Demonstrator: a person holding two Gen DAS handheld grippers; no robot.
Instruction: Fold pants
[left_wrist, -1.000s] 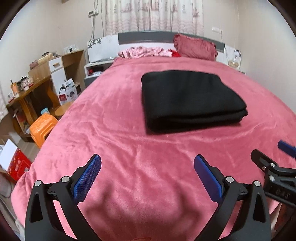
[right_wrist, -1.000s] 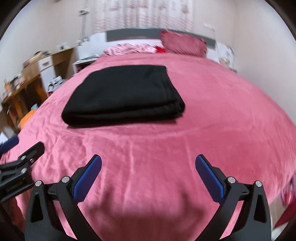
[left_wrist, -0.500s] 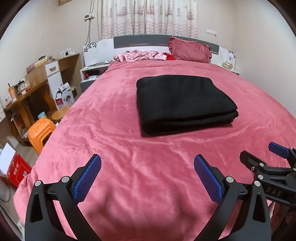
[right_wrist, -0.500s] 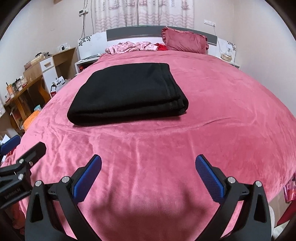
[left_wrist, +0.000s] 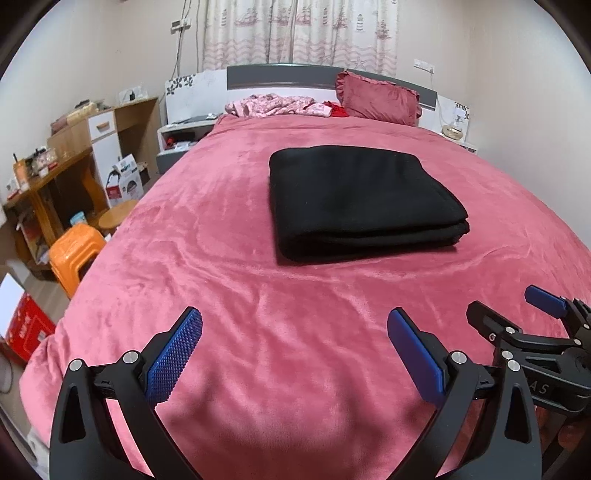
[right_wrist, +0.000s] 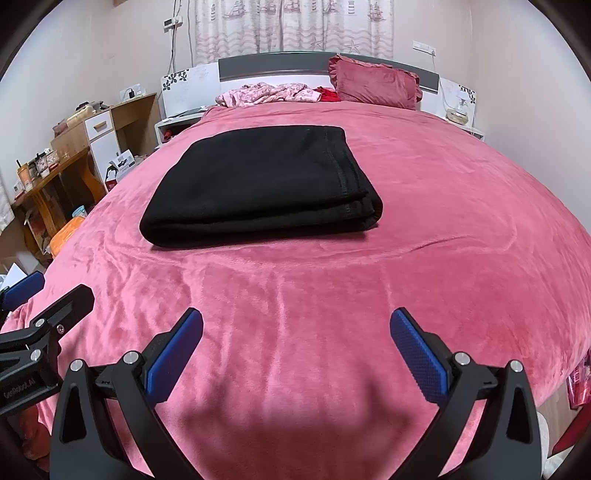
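Note:
The black pants (left_wrist: 358, 199) lie folded into a flat rectangle on the pink bed cover (left_wrist: 221, 258); they also show in the right wrist view (right_wrist: 266, 181). My left gripper (left_wrist: 295, 325) is open and empty, held above the near part of the bed, well short of the pants. My right gripper (right_wrist: 295, 325) is open and empty too, beside the left one. The right gripper shows at the right edge of the left wrist view (left_wrist: 517, 314), and the left gripper at the left edge of the right wrist view (right_wrist: 48, 295).
A dark pink pillow (left_wrist: 376, 99) and a crumpled pink garment (left_wrist: 273, 105) lie at the headboard. Left of the bed stand a wooden desk (left_wrist: 55, 173), an orange stool (left_wrist: 74, 247) and a red box (left_wrist: 26, 328). A nightstand with a lamp (left_wrist: 456, 129) stands at the right.
Both grippers have drawn back and tilted up a little, so the folded pants sit farther off and more of the room shows. The pants have not moved. Both grippers stayed open.

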